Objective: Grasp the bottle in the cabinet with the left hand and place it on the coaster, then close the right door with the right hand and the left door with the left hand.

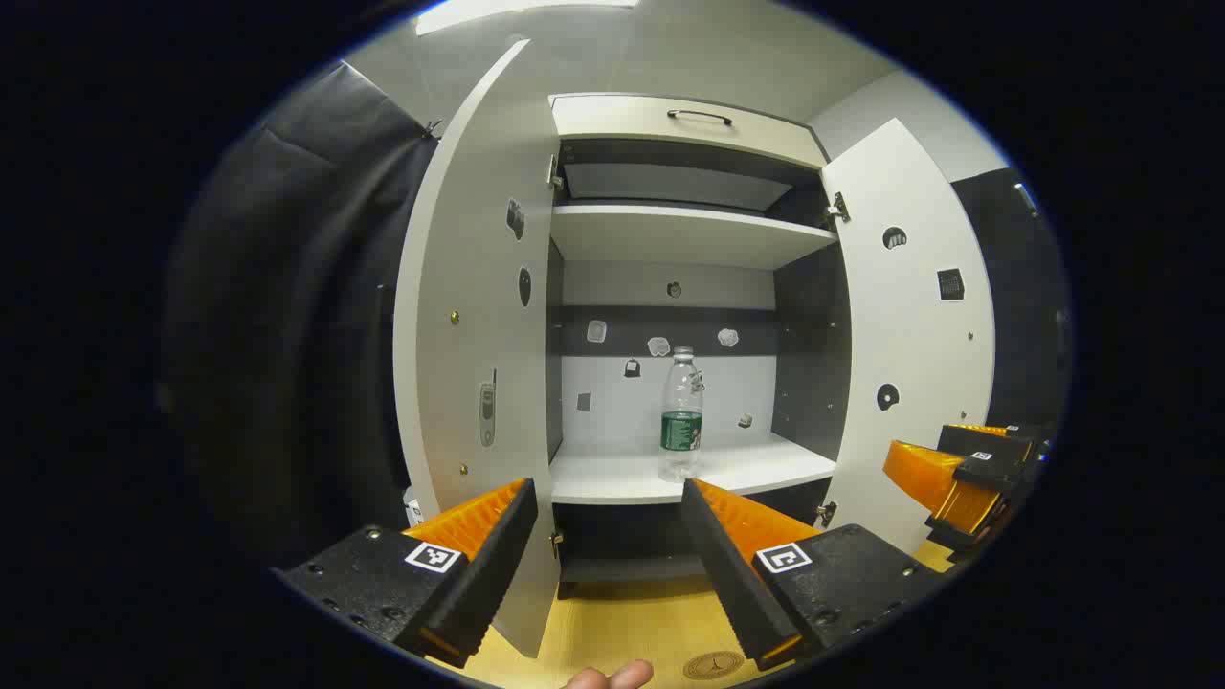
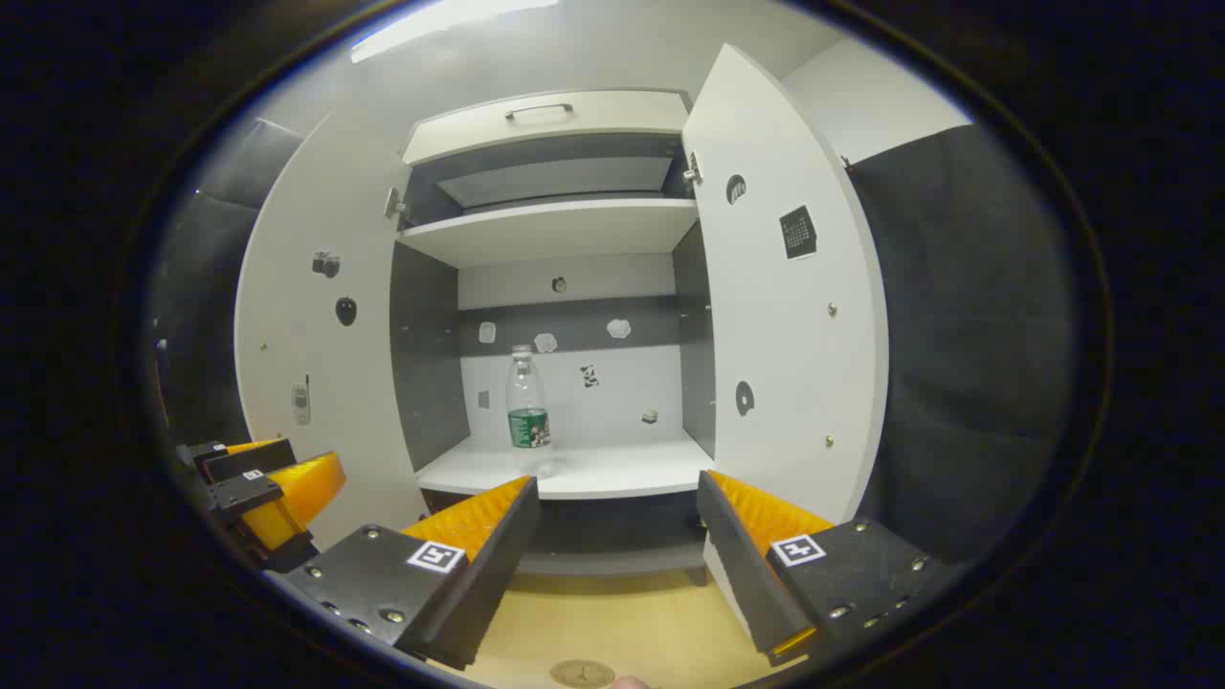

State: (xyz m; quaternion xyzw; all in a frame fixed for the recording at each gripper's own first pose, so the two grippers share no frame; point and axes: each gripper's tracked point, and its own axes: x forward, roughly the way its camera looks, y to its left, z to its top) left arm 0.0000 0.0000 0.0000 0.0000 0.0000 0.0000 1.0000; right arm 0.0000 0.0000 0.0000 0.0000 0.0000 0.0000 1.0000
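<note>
I had the water bottle [image 1: 680, 416] standing upright on the cabinet's lower shelf [image 1: 612, 478], near that shelf's front edge and a little right of its middle in the left gripper view. It lay straight ahead of my left gripper [image 1: 606, 498], just above and beyond the spread fingers, its long axis vertical, so I judged a level forward reach would bring the fingers to either side of the body. My left gripper held nothing and was well short of the shelf. The right gripper [image 2: 617, 493] was also spread and empty, with the bottle ahead and left of its centre line; I could not fairly say which gripper was nearer. Both doors, left [image 1: 478, 316] and right [image 1: 909, 325], stood wide open. The upper shelf [image 1: 679, 234] appeared bare. A round coaster [image 1: 713, 665], I think, lay on the desk [image 1: 622, 622] near its front edge.
</note>
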